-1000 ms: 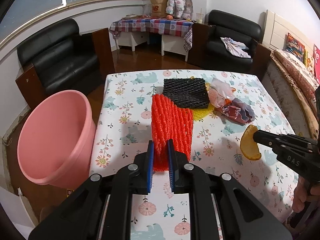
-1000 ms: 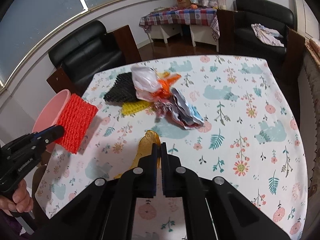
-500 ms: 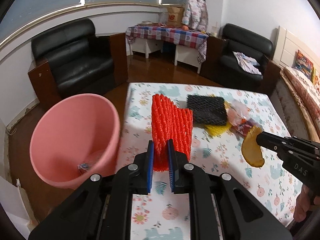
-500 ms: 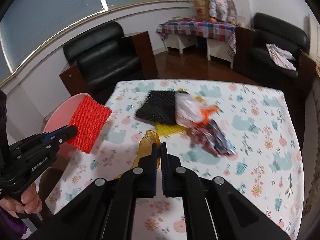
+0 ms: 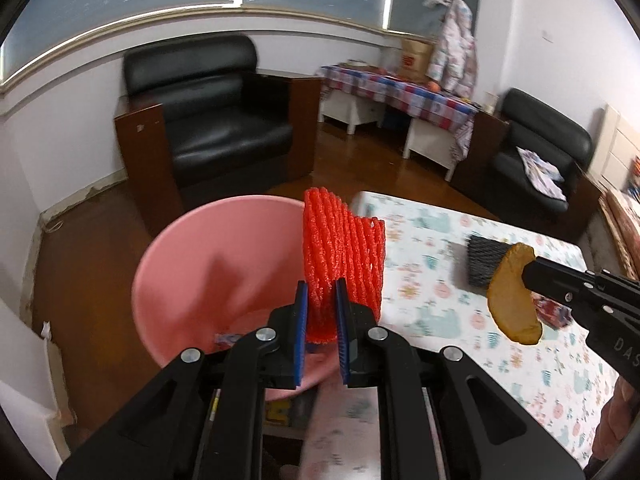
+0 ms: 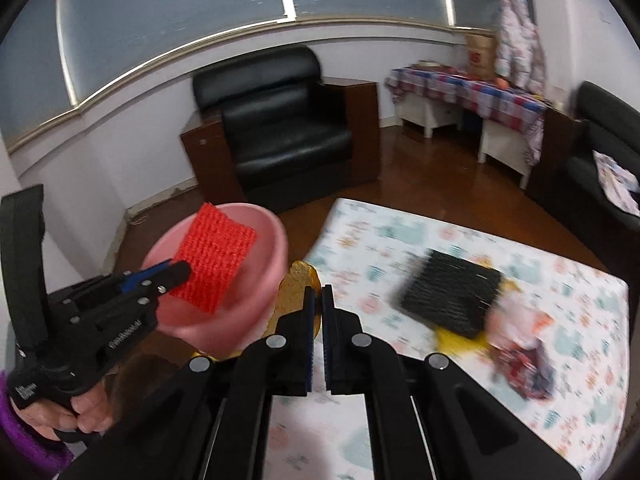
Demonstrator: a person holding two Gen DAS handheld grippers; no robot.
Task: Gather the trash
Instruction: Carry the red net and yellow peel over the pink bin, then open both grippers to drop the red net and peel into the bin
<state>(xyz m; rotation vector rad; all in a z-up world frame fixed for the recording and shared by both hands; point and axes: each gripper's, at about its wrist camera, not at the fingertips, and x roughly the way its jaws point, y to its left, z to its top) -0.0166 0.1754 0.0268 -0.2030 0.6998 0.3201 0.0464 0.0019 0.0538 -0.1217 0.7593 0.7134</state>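
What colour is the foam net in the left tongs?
Bright red foam net, clearest in the left wrist view.

"DAS" on right gripper

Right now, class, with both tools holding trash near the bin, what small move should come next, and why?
Probably open the left tool and drop the red foam net: it appears to hang over the pink bin, while the right tool's peel sits by the rim.

The bin stands left of the table, armchair behind it.
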